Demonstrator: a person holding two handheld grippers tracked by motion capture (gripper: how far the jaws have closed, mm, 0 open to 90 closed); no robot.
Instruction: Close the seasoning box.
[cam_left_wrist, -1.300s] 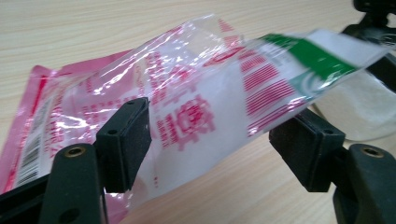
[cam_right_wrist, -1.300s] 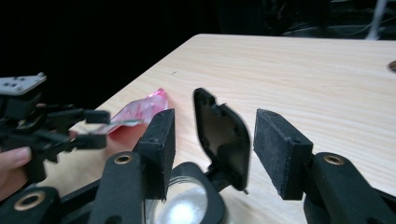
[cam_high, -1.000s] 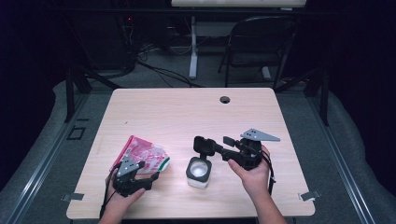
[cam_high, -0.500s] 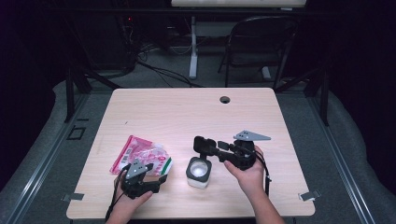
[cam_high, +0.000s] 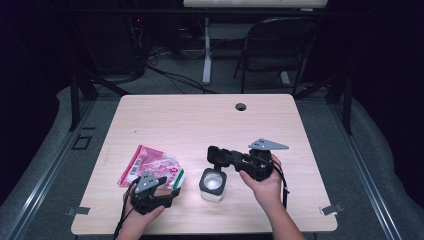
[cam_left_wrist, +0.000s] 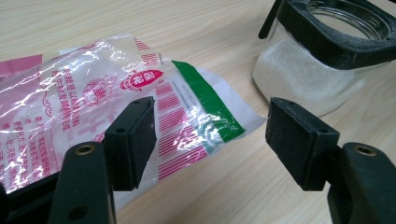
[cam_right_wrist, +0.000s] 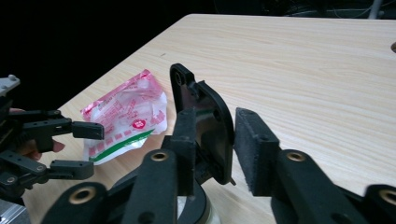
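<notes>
A square glass jar of white powder stands near the table's front, its black hinged lid flipped upright. My right gripper reaches in from the right. Its jaws have just been closing with the lid between them. The left pad lies against the lid and a thin gap shows at the right pad. A pink, white and green plastic bag lies flat to the jar's left. My left gripper is open at the bag's green corner. Its jaws have just closed a little, without touching the bag.
The wooden table has a round cable hole at the back. A folding chair and a desk leg stand on the floor beyond it. In the right gripper view, the left gripper shows at the far left.
The right gripper's jaws have narrowed around the upright lid. The left gripper has turned slightly toward the bag's corner beside the jar. Jar and bag have stayed put.
</notes>
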